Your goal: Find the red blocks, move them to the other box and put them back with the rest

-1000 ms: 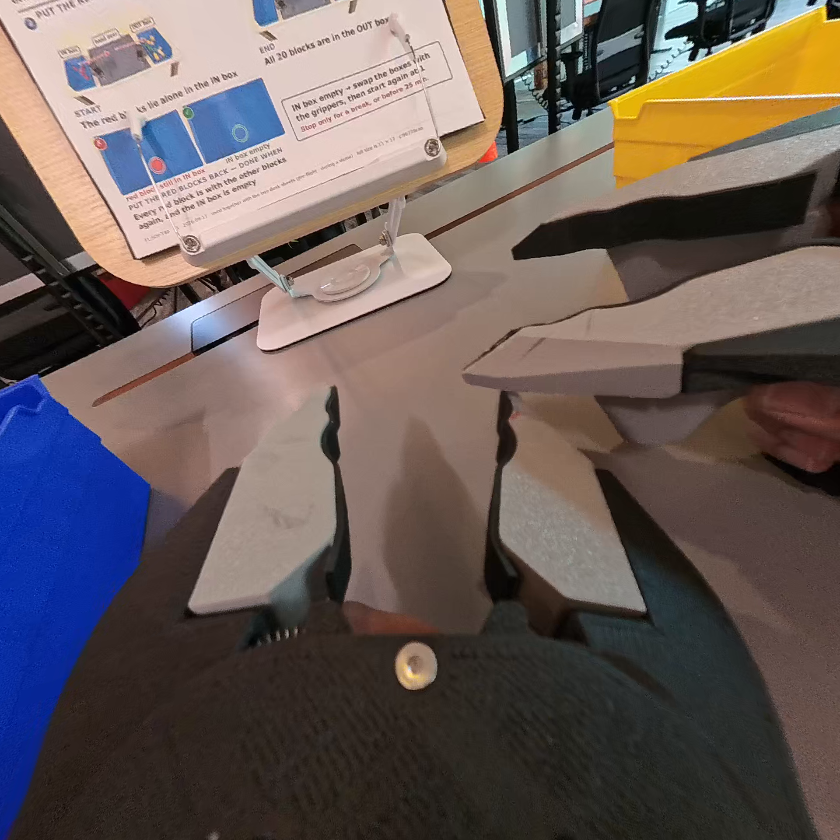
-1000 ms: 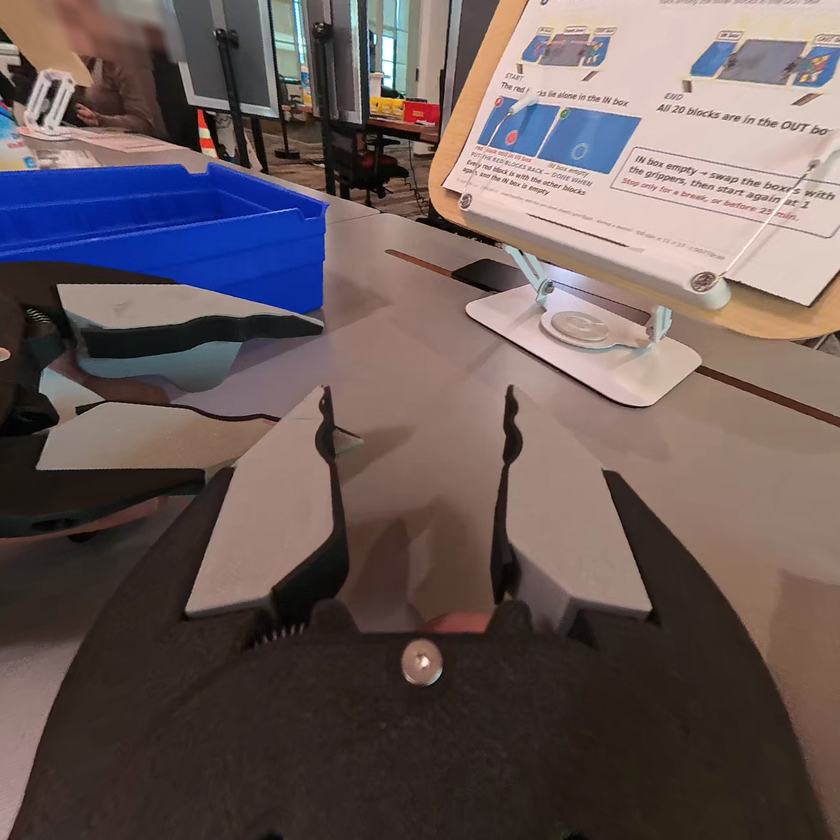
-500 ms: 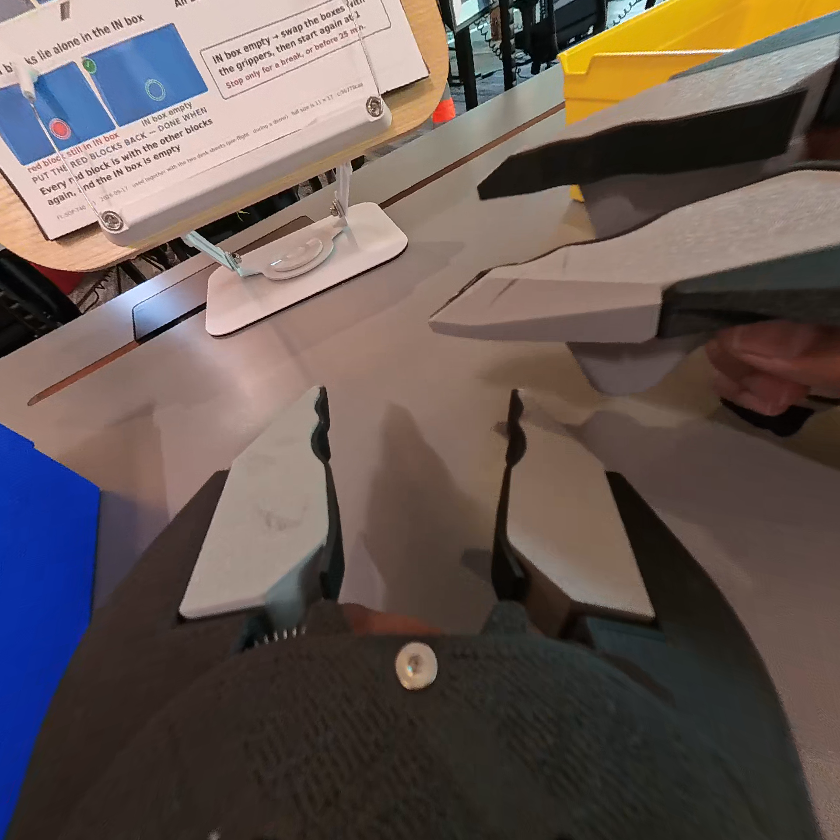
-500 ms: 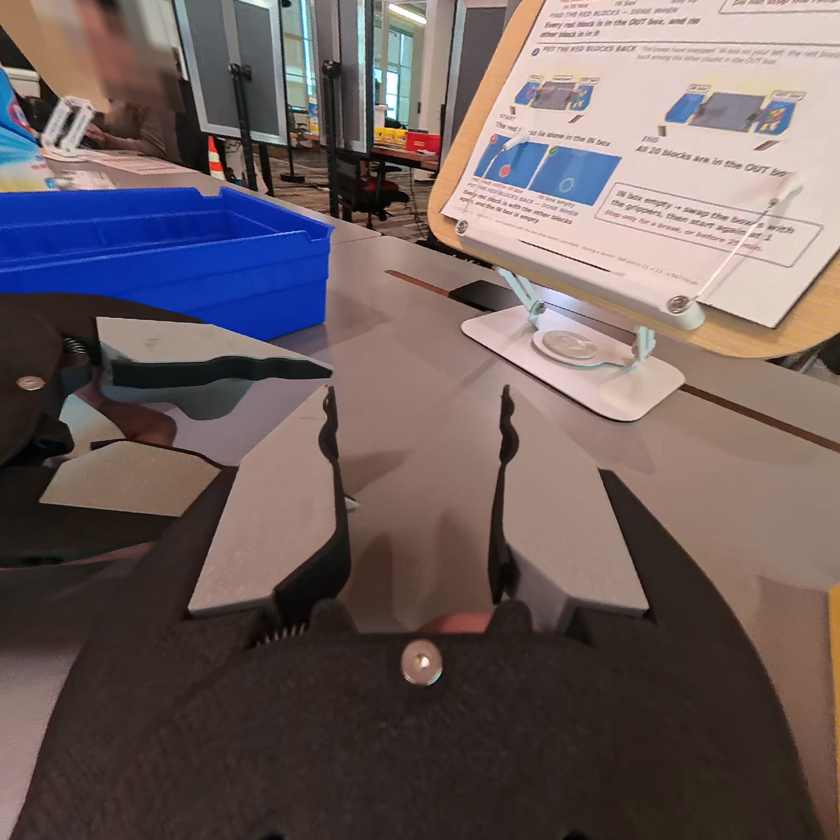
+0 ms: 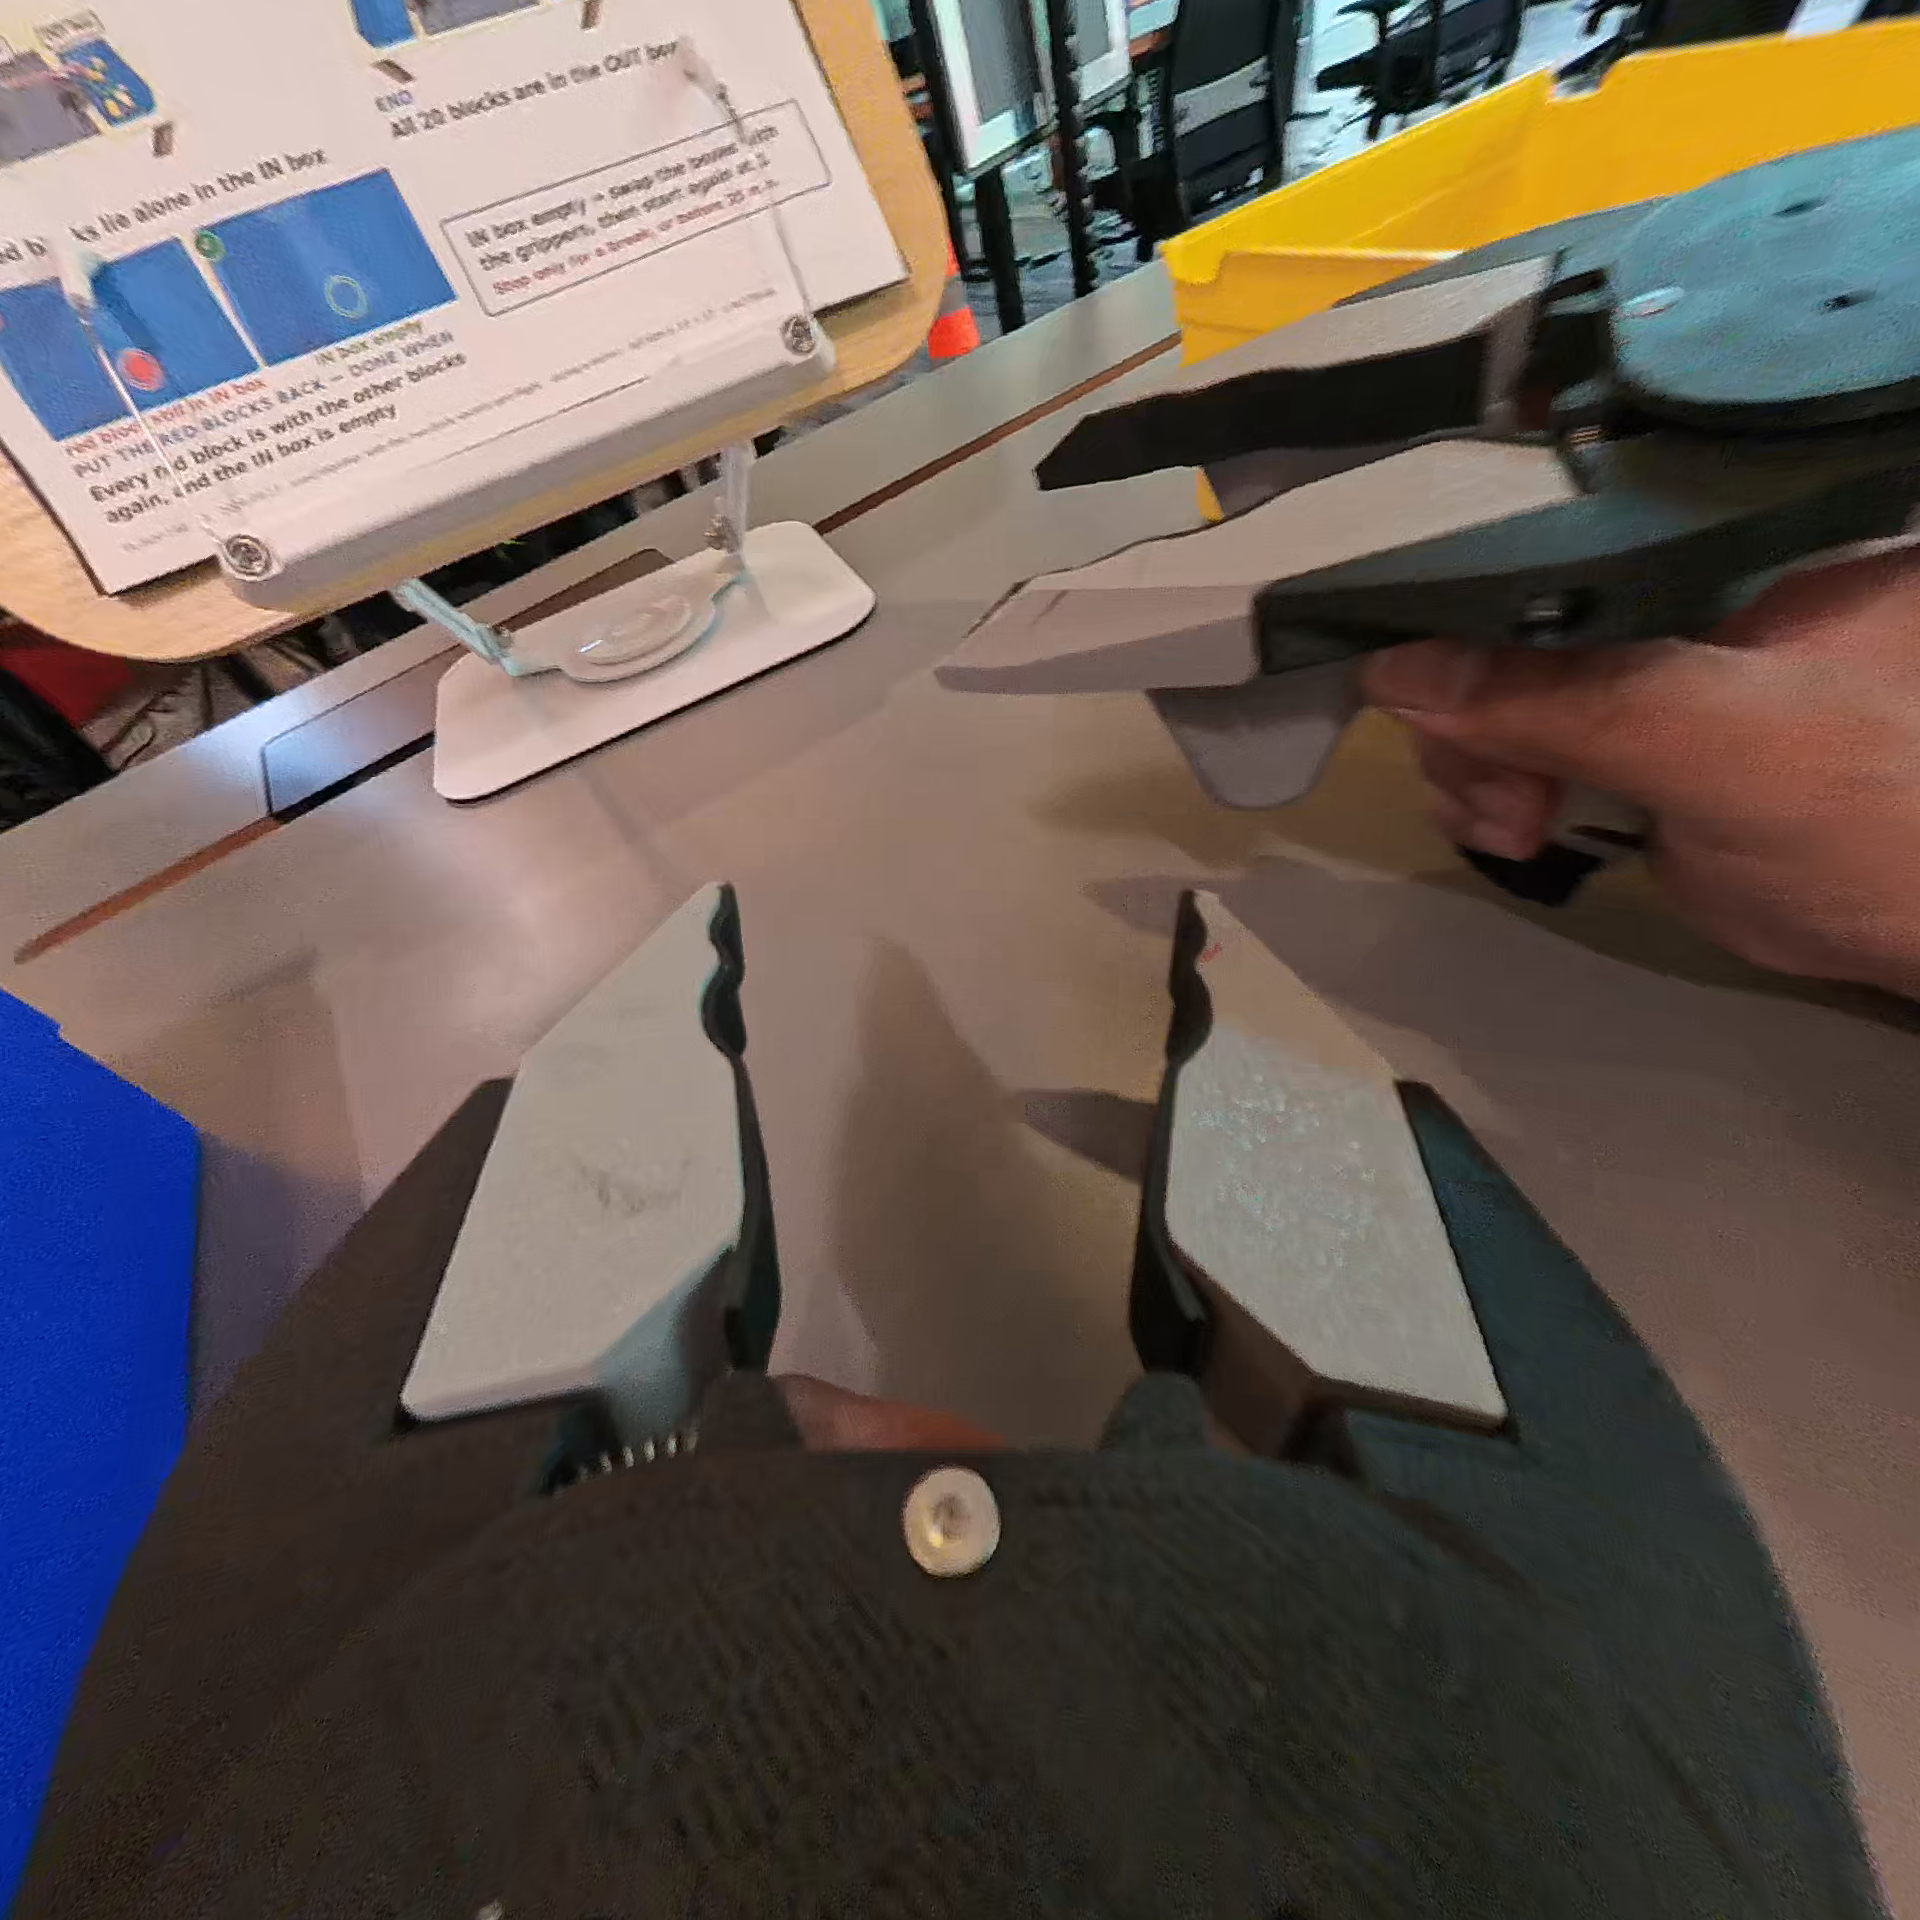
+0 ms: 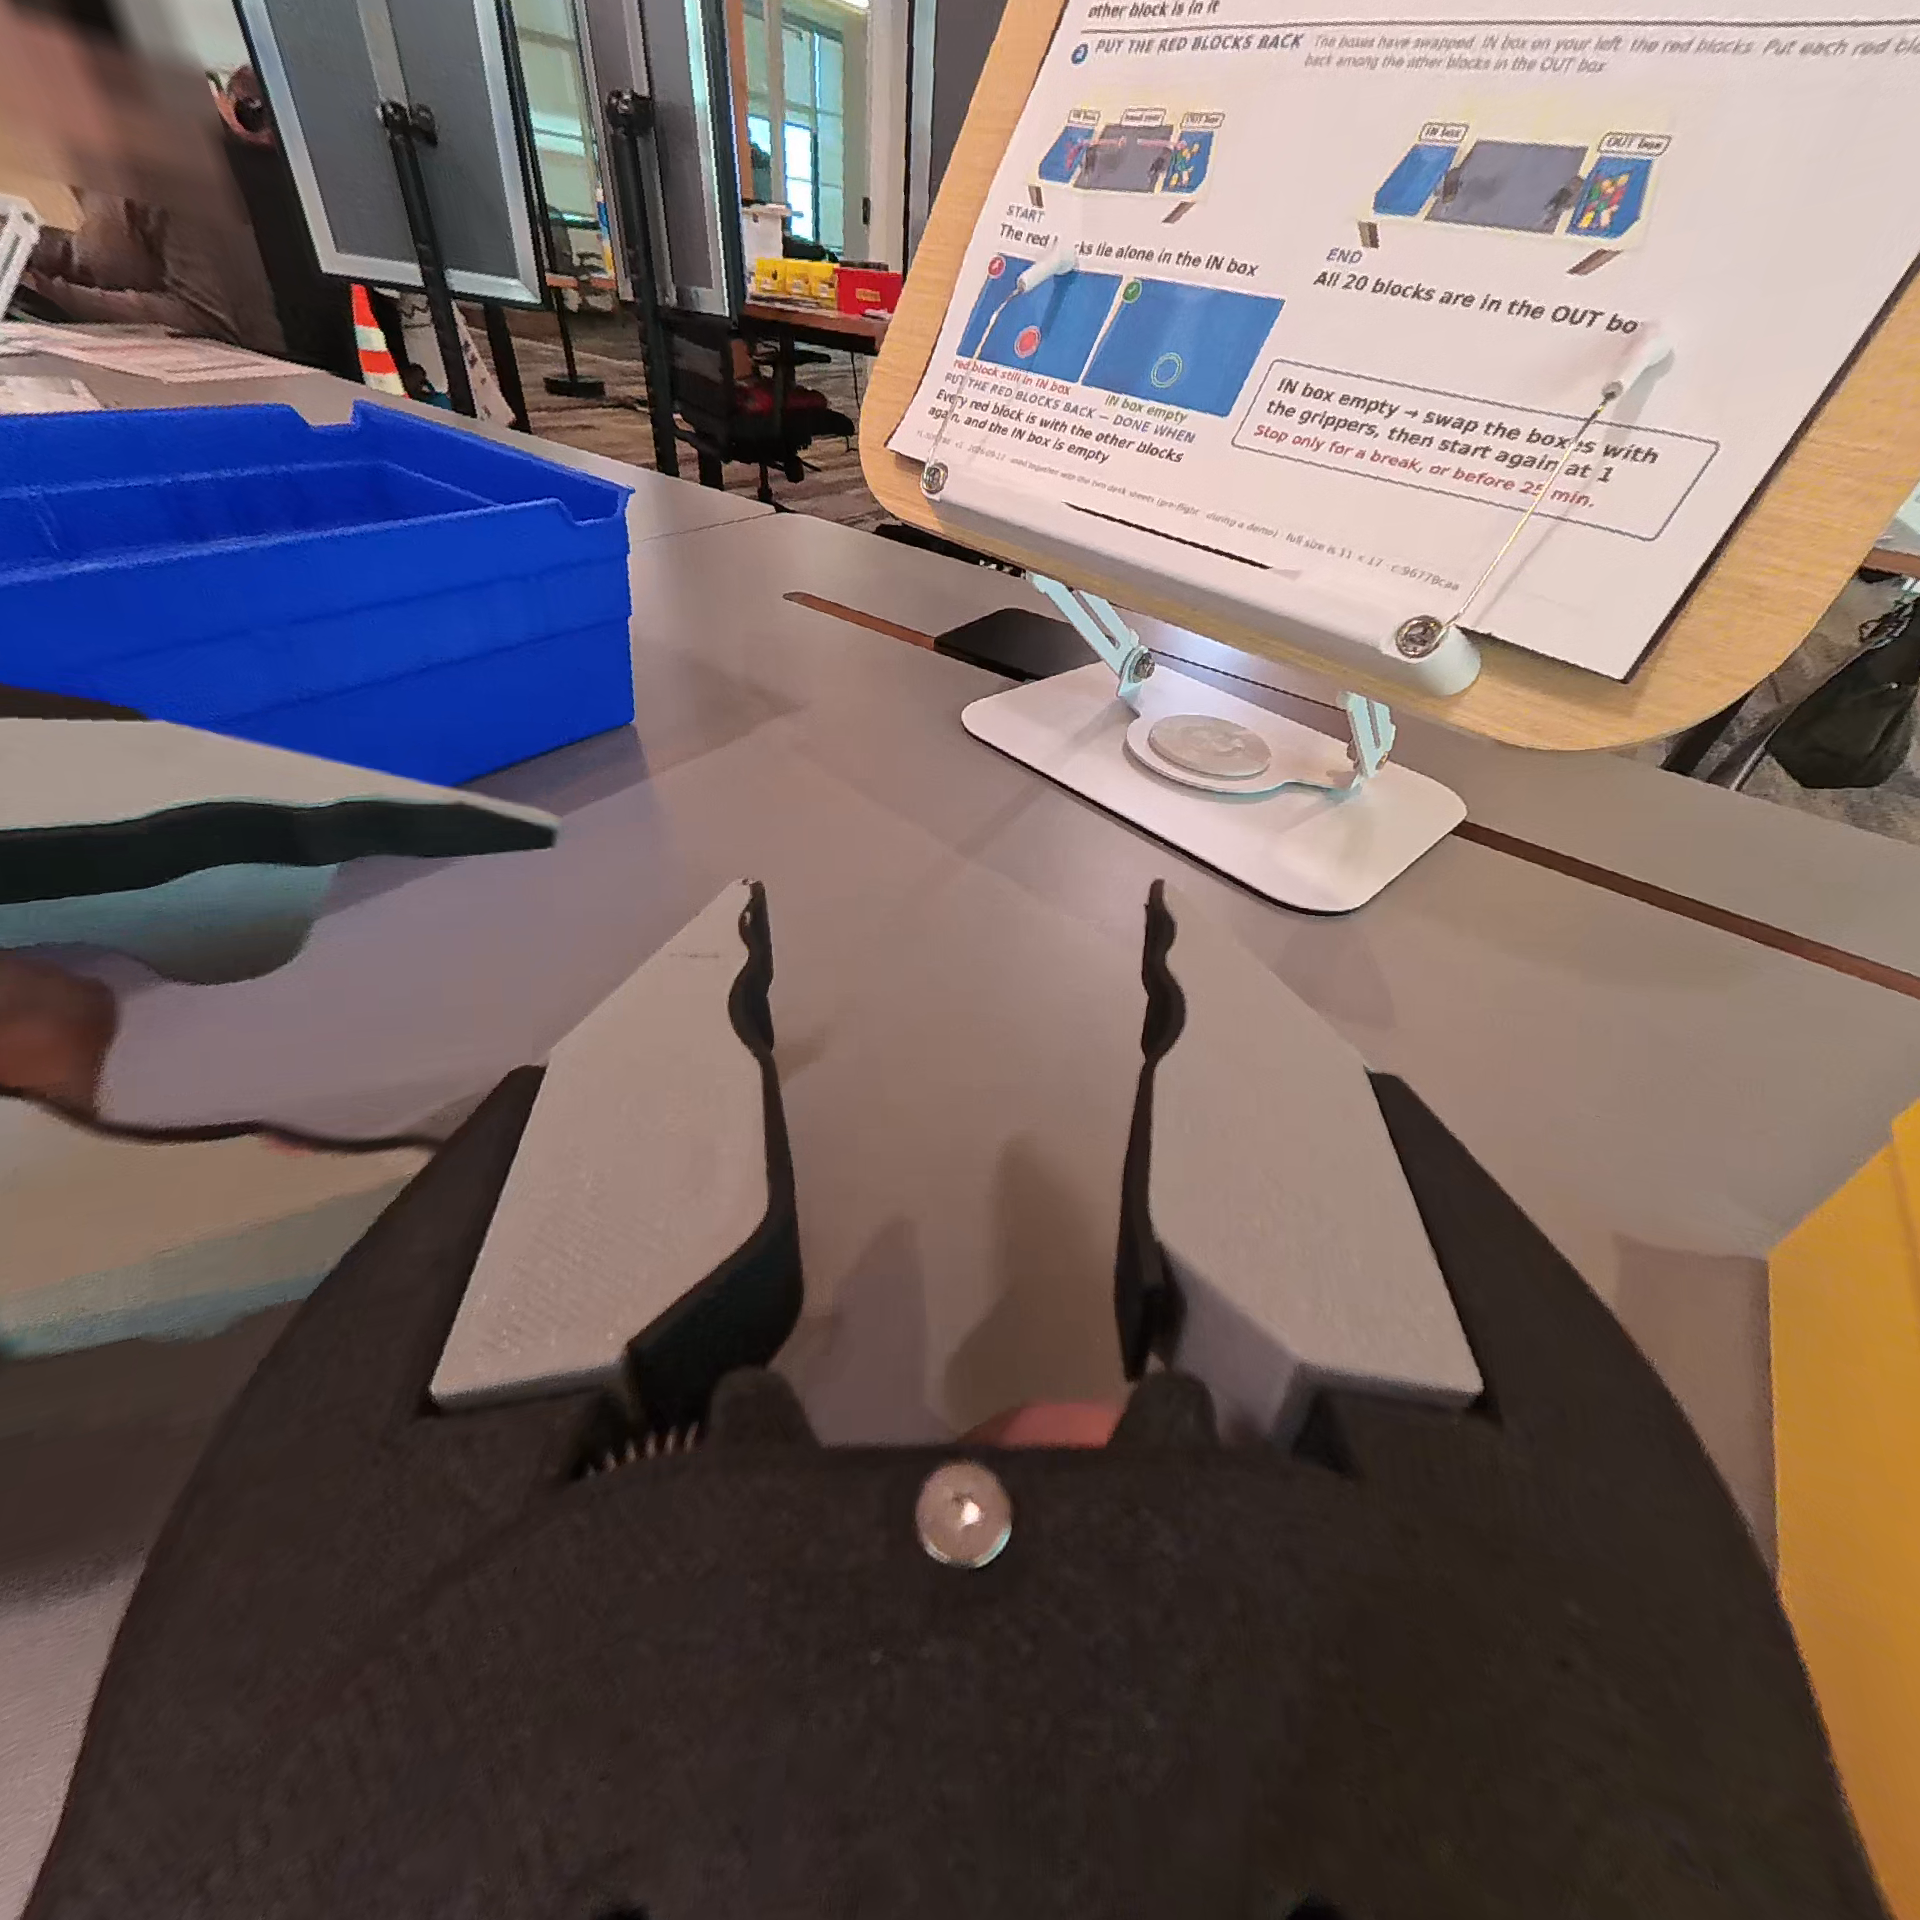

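Two hand-held grippers are in view, one per hand. The left hand-held gripper (image 5: 956,914) has its two grey fingers spread wide, with only bare bench surface between the pads; nothing is gripped. The right hand-held gripper (image 6: 951,904) is likewise spread wide and grips nothing. In the left wrist view the right hand-held gripper also appears from the side at upper right, with the hand (image 5: 1704,790) that carries it wrapped around its handle below the fingers. In the right wrist view one finger (image 6: 312,831) of the left unit enters from the left edge.

Both units are above one grey bench (image 6: 1558,1039), between two boxes. One blue box (image 6: 312,582) stands on the left side of the bench; the part of its interior that shows is plain blue. One yellow box (image 5: 1455,197) stands on the right side; its interior is not visible in either view.

No red block can be seen in either view; whether any lie inside the boxes cannot be told.

One instruction sheet (image 6: 1403,312) is clipped to one wooden board (image 6: 935,312), tilted on one white stand (image 6: 1247,810) at the far middle of the bench, well apart from both sets of fingertips.
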